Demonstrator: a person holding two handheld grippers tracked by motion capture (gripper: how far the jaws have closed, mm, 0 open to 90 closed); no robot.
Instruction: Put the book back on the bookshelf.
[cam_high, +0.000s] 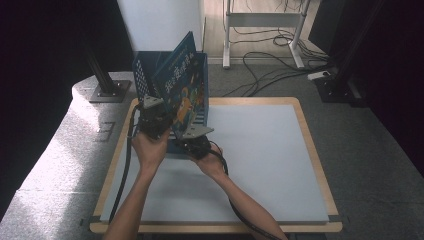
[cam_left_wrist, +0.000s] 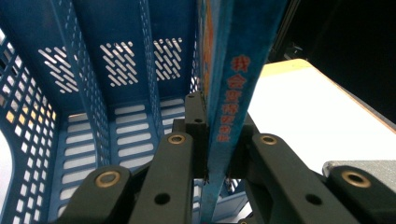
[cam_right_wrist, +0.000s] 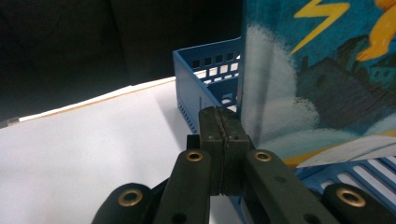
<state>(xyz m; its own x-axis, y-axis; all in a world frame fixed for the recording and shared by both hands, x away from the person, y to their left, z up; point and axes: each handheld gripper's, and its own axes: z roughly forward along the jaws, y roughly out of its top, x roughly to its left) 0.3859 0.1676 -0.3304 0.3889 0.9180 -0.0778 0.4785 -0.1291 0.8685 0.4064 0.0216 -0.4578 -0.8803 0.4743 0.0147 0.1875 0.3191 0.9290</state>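
A blue picture book (cam_high: 182, 85) stands upright and tilted in a blue perforated file rack (cam_high: 145, 70) at the table's far left. My left gripper (cam_high: 156, 125) is shut on the book's spine (cam_left_wrist: 236, 70), with the pads pressing it from both sides above the rack's slotted floor (cam_left_wrist: 116, 135). My right gripper (cam_high: 192, 142) sits at the rack's front, low beside the book. Its pads (cam_right_wrist: 212, 126) are pressed together with nothing between them, just left of the book's cover (cam_right_wrist: 327, 70) and the rack's corner (cam_right_wrist: 196, 88).
The rack rests on a white mat (cam_high: 270, 150) on a wood-edged table (cam_high: 312, 150), with open mat to the right and front. A black stand base (cam_high: 107, 92) lies off the table's left. Cables (cam_high: 265, 70) and a desk frame (cam_high: 265, 20) are on the floor beyond.
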